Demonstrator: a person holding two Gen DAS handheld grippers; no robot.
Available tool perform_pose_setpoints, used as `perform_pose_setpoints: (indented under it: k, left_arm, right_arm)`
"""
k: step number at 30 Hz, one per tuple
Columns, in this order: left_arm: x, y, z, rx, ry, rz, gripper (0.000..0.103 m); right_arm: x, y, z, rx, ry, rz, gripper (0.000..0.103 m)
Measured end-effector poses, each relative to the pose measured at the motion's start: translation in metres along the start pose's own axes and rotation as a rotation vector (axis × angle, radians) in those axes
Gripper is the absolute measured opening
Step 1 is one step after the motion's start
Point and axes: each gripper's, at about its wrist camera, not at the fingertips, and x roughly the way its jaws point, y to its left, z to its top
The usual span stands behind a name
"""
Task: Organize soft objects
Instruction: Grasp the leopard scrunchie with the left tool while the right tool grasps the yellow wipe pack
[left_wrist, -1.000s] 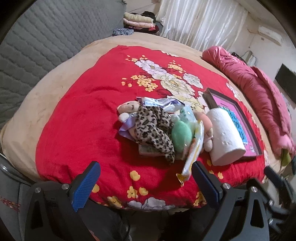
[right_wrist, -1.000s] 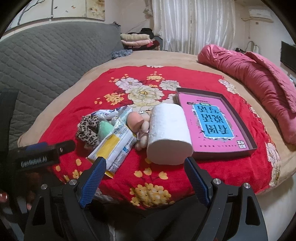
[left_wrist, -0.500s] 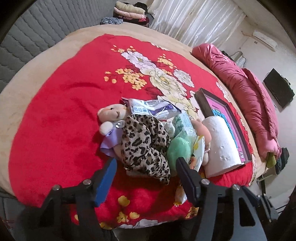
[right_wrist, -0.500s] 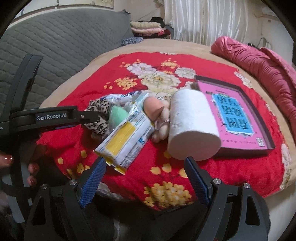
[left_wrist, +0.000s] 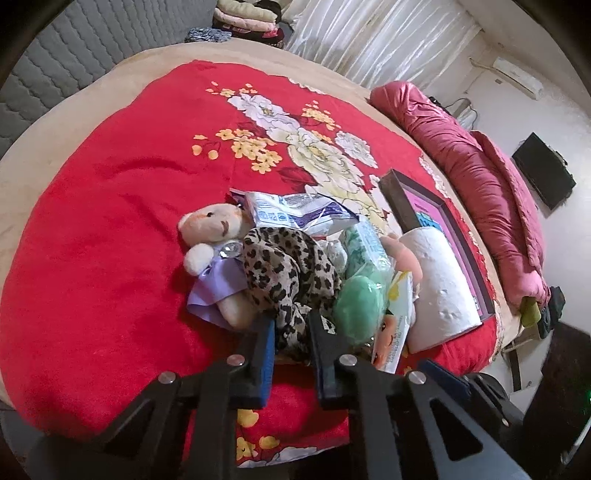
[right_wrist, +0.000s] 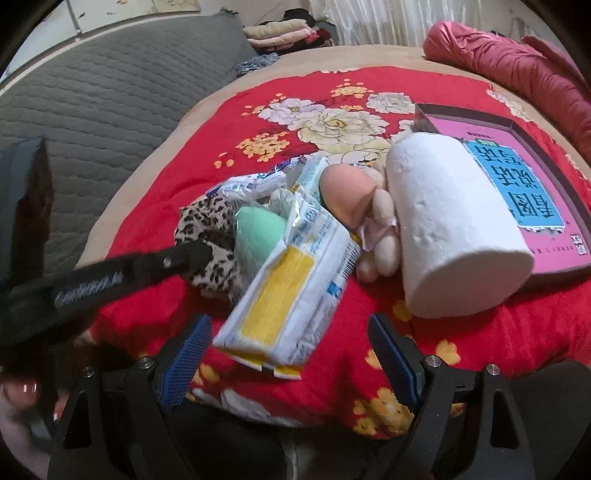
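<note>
Leopard-print cloth (left_wrist: 284, 269), crumpled and spotted, sits pinched in the just-closed left hand-held gripper (left_wrist: 291, 332); the right (right_wrist: 290, 354) gapes.

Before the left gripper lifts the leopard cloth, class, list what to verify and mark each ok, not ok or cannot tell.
1. Left gripper has just been closing, with the leopard cloth between the pads: ok.
2. Grip firm enough to lift: cannot tell.
3. Cloth free of neighbours: not ok; it drapes over the bear and touches the green sponge.
4. Right gripper open, holding nothing: ok.
5. Right gripper's path clear: not ok; the tissue pack lies between its fingers.
6. Tray free for sorting: not ok; the paper roll lies on its edge.
</note>
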Motion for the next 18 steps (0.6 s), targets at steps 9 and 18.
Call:
perform_pose_setpoints:
  k: [9,18]
  left_arm:
    - [0.001,-0.006,-0.006,0.030,0.023,-0.060,0.017]
    - [0.004,-0.008,-0.008,0.027,0.046,-0.031,0.026]
  right_arm:
    - [0.002,-0.009,-0.003,-0.011,0.004,-0.089,0.086]
    - [0.009,-0.032,-0.010,0.046,0.082,-0.082,0.053]
